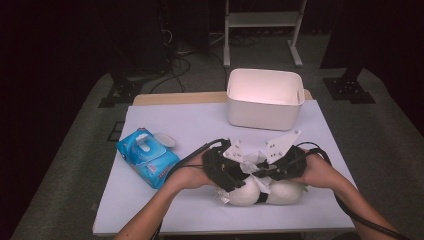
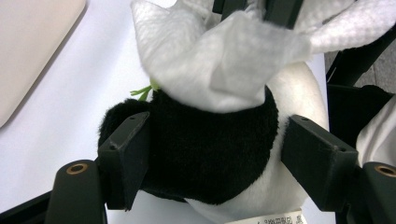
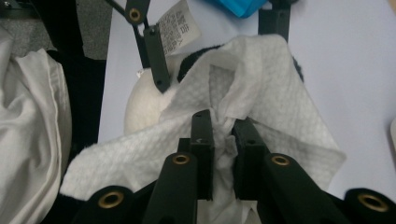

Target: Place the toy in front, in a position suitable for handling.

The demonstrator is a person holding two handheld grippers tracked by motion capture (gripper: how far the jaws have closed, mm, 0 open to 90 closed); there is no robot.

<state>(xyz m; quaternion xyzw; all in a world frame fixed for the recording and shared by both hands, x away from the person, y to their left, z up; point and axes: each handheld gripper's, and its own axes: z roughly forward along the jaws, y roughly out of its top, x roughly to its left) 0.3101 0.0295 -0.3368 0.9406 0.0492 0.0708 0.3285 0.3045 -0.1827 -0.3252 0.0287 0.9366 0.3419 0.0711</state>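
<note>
My left gripper [image 2: 215,163] straddles the black band of a black-and-white plush toy [image 2: 210,154], its two jaws pressed against the fur on either side, so I have the toy clamped. The toy lies on the pale table [image 1: 200,125] close to my edge, between my two hands, its white body [image 1: 245,192] showing below the grippers in the high view. My right gripper [image 3: 223,140] has its jaws drawn together on a bunched fold of white wet wipe [image 3: 261,93] that is draped over the toy's top. A blue wipes pack [image 1: 147,156] lies to the left, and a white bin [image 1: 265,98] stands at the far side.
</note>
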